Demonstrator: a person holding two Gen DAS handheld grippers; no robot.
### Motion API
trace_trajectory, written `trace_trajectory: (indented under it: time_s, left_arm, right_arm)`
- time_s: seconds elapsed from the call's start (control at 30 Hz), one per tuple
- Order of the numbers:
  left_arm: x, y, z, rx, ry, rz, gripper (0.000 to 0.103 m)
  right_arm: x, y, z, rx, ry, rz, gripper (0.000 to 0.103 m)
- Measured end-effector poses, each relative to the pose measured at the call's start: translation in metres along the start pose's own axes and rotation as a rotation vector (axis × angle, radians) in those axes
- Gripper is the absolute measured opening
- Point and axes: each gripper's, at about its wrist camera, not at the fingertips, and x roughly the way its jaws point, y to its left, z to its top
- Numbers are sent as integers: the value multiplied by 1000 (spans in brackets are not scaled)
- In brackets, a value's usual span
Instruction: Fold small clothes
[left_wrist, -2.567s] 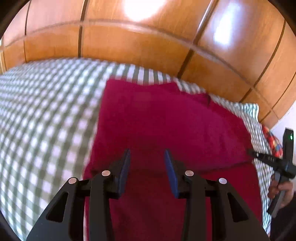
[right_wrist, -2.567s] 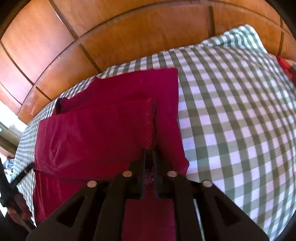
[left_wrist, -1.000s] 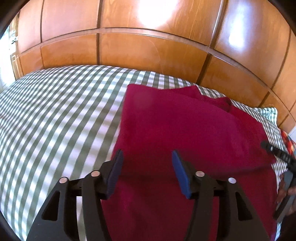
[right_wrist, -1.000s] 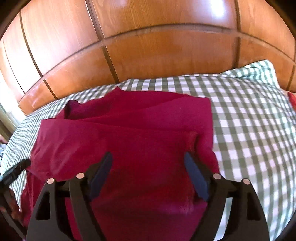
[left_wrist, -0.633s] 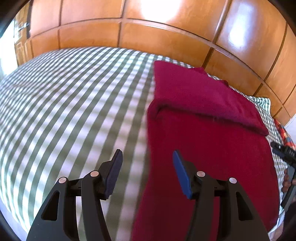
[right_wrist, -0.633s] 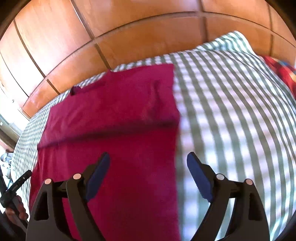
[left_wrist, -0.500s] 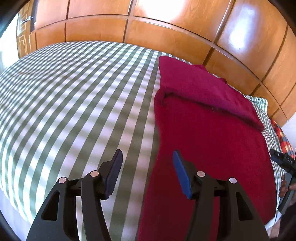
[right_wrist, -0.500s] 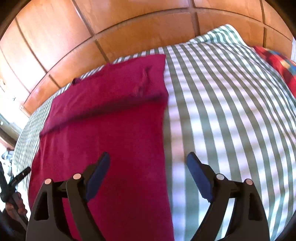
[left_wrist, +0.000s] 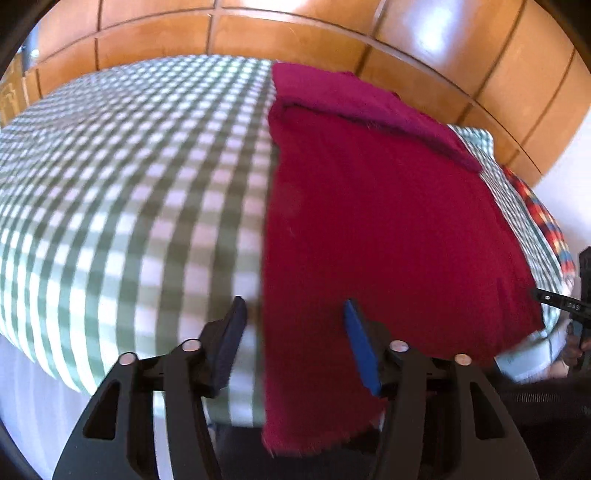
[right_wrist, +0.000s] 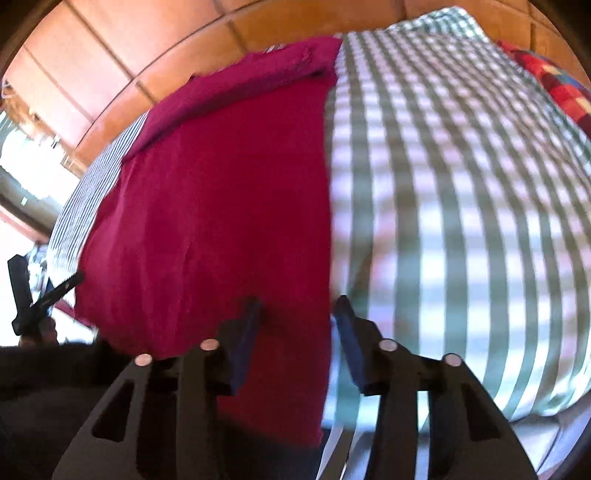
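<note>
A dark red garment (left_wrist: 369, 221) lies flat on the green-and-white checked bed, its far end folded over on itself near the headboard, its near end hanging over the bed's front edge. My left gripper (left_wrist: 293, 332) is open and empty, its jaws straddling the garment's near left edge. In the right wrist view the garment (right_wrist: 221, 192) fills the left half. My right gripper (right_wrist: 299, 325) is open and empty, its jaws straddling the garment's near right edge. Each gripper shows small at the edge of the other's view.
The checked bedspread (left_wrist: 129, 184) covers the bed, also seen in the right wrist view (right_wrist: 461, 184). A wooden panelled headboard (left_wrist: 295, 33) runs behind it. A red, blue and yellow plaid cloth (right_wrist: 554, 85) lies at the far right. The bed's front edge is just below the grippers.
The right gripper let go of the folded-over cloth and opened. Both grippers drew back from the far fold to the garment's near end at the bed's front edge.
</note>
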Motion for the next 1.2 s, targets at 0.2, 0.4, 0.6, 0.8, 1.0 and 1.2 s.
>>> trace_trajectory:
  time_s: [0.2, 0.4, 0.6, 0.8, 1.0, 1.2]
  left_arm:
    - [-2, -1, -12, -13, 39, -86, 9]
    - [-36, 11, 17, -128, -71, -326, 8]
    - [-44, 11, 70, -193, -178, -425, 8]
    - [-9, 15, 137, -269, -157, -353, 8]
    - [34, 17, 190, -320, -107, -279, 21]
    - [24, 59, 185, -464, -169, -288, 67]
  right_arm:
    - [-1, 8, -13, -1, 45, 50, 9]
    - [-31, 23, 32, 9, -98, 241, 8]
    - [-42, 17, 94, 81, -237, 299, 8]
    - [-8, 1, 150, 151, -227, 200, 8]
    - [20, -18, 193, 206, -199, 143, 23]
    - [-6, -26, 179, 190, -253, 166, 71]
